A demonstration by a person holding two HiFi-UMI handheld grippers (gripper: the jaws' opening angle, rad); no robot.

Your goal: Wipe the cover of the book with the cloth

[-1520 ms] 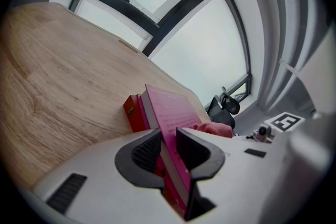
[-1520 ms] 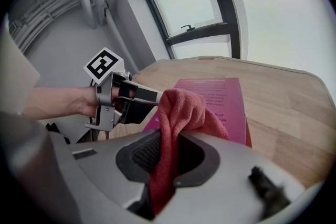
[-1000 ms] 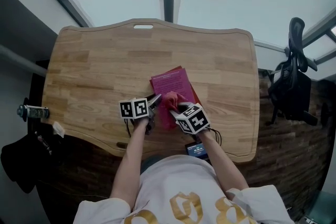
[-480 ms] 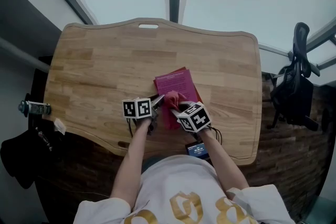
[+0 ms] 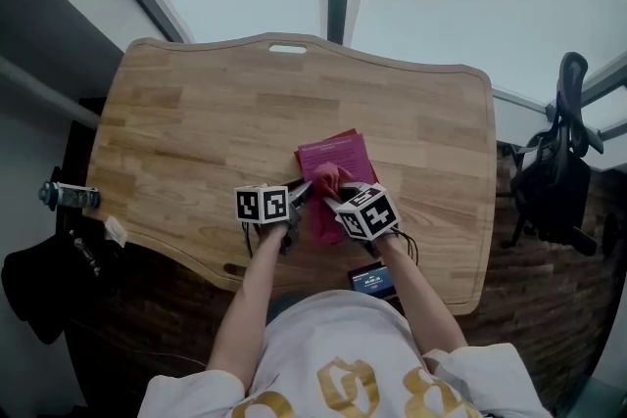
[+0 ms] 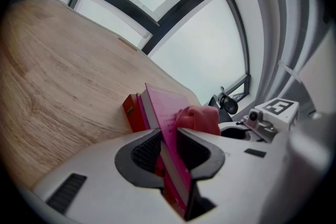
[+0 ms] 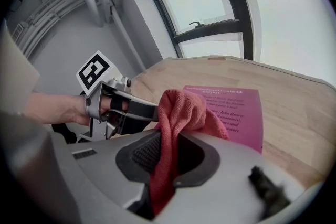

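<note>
Our left gripper pinches the near edge of the magenta paperback book, lying mid-frame on the pale wooden table; our right gripper clamps the bunched red cloth resting on its cover.

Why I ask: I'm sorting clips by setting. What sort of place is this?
Probably an office or study. There is a wooden desk set against a large window with dark frames, and a black office chair stands beside the desk.
</note>
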